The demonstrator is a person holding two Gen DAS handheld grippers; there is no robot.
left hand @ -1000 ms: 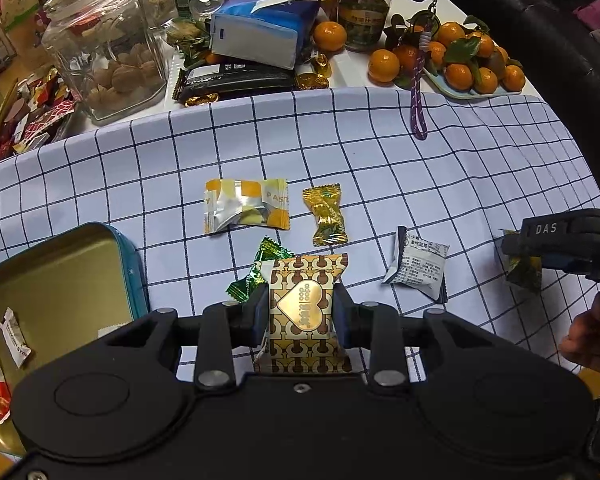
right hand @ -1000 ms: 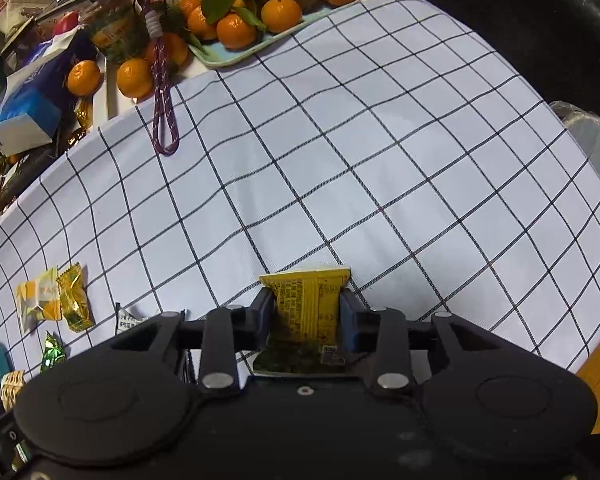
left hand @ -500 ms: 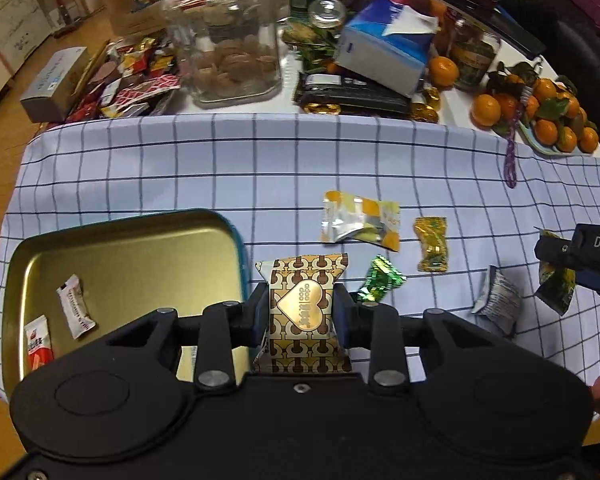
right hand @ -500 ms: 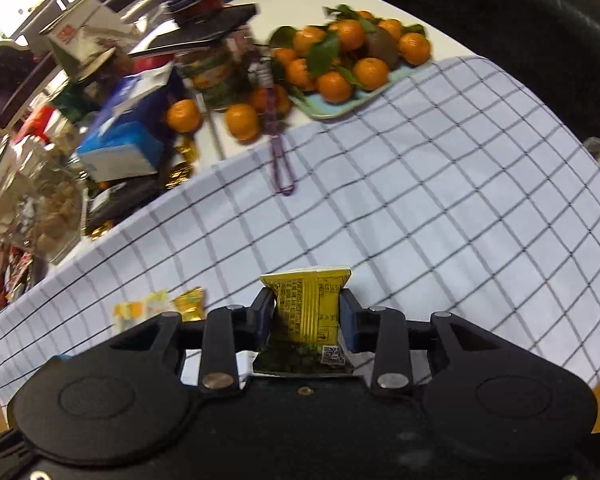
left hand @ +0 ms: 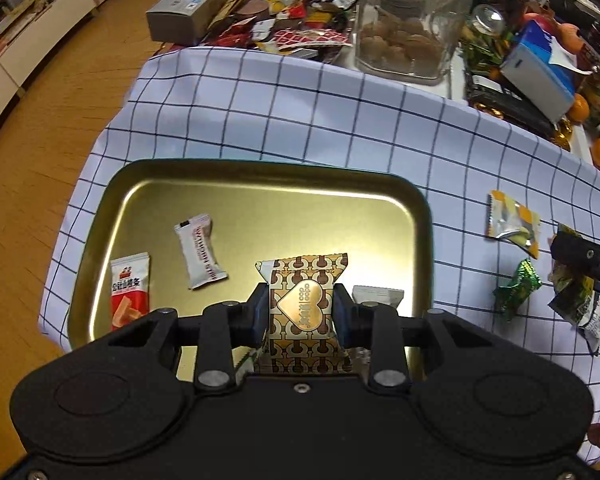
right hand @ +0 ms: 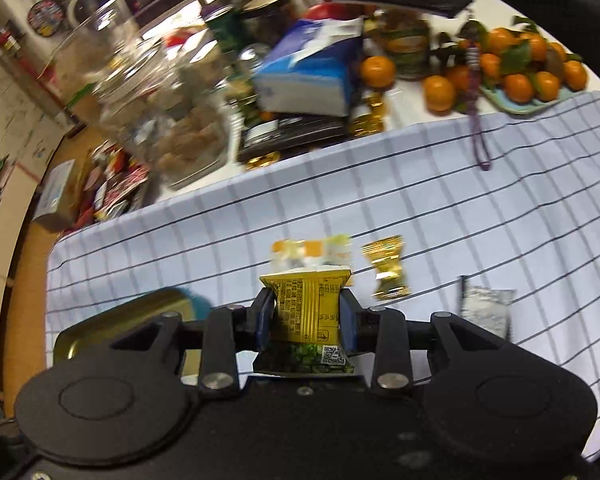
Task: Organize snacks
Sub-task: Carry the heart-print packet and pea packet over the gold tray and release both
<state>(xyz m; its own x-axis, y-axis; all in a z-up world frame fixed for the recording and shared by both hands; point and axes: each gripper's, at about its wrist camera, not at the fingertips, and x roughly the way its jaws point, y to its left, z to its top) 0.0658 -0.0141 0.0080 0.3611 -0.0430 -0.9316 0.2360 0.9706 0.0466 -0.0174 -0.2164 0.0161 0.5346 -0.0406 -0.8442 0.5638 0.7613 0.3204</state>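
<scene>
Left gripper (left hand: 300, 314): we have it clamped on the brown-and-gold heart-printed snack packet (left hand: 303, 312), over the gold metal tin (left hand: 260, 184).
Right gripper (right hand: 306, 318): clamped on the yellow foil packet (right hand: 305, 306), above the checked cloth (right hand: 460, 216).
Tip: we should let go low, inside the tin's rim.

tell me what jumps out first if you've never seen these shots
Each claw grips a snack: the left claw a brown-and-gold heart packet over the gold tin tray, the right claw a yellow packet above the checked cloth. Oranges crowd the far right.

left hand-held gripper (left hand: 300, 312) blk, silver screws, blue pads
</scene>
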